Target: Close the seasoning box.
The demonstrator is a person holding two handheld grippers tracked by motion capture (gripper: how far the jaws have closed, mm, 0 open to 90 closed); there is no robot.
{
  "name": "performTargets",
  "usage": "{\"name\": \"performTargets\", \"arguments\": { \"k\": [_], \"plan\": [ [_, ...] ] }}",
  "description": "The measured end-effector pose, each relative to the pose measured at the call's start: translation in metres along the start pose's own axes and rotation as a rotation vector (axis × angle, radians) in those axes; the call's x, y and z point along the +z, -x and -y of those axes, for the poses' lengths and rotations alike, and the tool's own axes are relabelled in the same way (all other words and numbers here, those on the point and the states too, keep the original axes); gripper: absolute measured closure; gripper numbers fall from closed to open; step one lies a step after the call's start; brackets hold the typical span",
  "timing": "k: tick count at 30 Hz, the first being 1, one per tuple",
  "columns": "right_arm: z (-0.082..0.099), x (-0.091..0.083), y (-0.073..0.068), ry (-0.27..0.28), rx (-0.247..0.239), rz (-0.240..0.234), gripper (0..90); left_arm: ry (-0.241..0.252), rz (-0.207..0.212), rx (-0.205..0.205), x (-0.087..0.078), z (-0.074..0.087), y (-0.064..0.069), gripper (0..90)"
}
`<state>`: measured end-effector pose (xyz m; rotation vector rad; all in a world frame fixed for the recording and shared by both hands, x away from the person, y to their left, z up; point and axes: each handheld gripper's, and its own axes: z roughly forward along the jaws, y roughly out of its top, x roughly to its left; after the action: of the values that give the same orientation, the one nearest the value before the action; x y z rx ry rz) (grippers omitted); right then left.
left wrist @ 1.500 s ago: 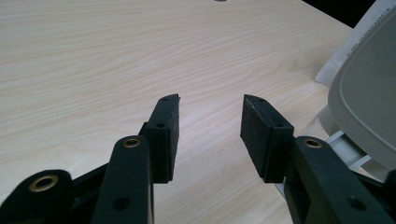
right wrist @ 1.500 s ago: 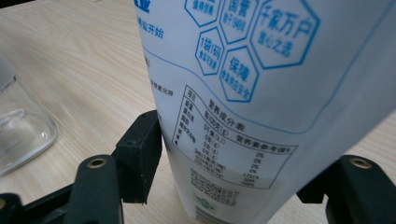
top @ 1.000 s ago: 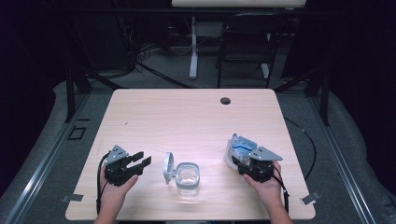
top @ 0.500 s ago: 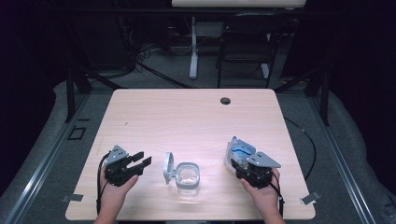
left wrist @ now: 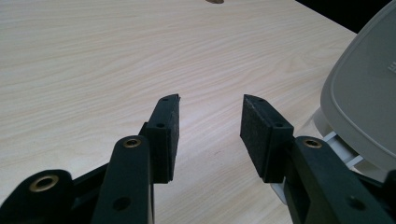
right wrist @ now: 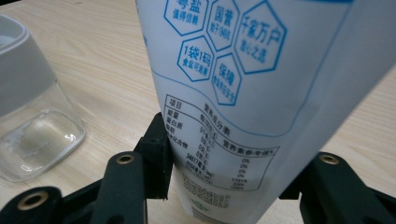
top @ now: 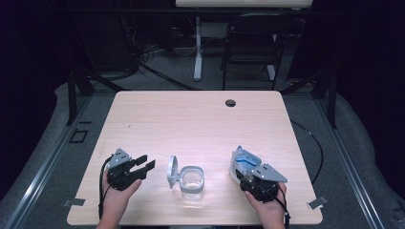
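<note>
A clear glass jar (top: pixel 192 180) stands near the table's front edge, its grey hinged lid (top: pixel 172 171) flipped open to its left. My left gripper (top: pixel 144 162) rests left of the jar, open with nothing between its pads (left wrist: pixel 164 130); the lid (left wrist: pixel 364 93) rises at the right of the left gripper view. My right gripper (top: pixel 242 172) is shut on a white pouch (top: pixel 243 160) with blue print, held upright right of the jar. In the right gripper view the pouch (right wrist: pixel 243 93) sits between the jaws and the jar (right wrist: pixel 32 116) is at the left.
The light wooden table (top: pixel 200 124) has a round cable hole (top: pixel 230 102) near its far edge. A dark chair (top: pixel 253 43) and a white stand (top: pixel 197 47) are beyond it. Cables trail from both grippers off the front edge.
My right gripper has carried the pouch toward the front edge and slightly left, closer to the jar. The left gripper and the jar have stayed put.
</note>
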<state>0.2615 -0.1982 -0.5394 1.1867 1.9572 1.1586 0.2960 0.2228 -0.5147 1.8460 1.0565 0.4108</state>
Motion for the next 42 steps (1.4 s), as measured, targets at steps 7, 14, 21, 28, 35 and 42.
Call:
{"name": "performTargets", "arguments": {
  "k": [7, 14, 21, 28, 35, 42],
  "plan": [
    [0.008, 0.000, 0.002, -0.001, 0.069, 0.035, 50.1, 0.000, -0.001, 0.005, 0.000, 0.000, -0.001, 57.7],
    [0.010, -0.001, 0.002, 0.011, 0.013, 0.014, 49.0, 0.001, -0.001, -0.001, -0.001, 0.001, -0.002, 57.7],
    [0.010, -0.001, 0.012, 0.023, 0.022, -0.054, 45.8, -0.008, -0.001, 0.005, 0.000, 0.001, -0.002, 57.7],
    [0.012, 0.000, 0.023, 0.041, 0.002, -0.139, 42.9, -0.011, -0.002, 0.003, 0.000, 0.002, -0.002, 57.7],
    [0.016, 0.006, 0.027, 0.033, -0.024, -0.179, 39.9, -0.009, -0.009, 0.000, 0.000, 0.002, -0.002, 57.6],
    [0.023, 0.013, 0.026, 0.019, -0.040, -0.169, 39.8, 0.004, -0.013, -0.002, 0.000, 0.002, -0.002, 57.6]
  ]
}}
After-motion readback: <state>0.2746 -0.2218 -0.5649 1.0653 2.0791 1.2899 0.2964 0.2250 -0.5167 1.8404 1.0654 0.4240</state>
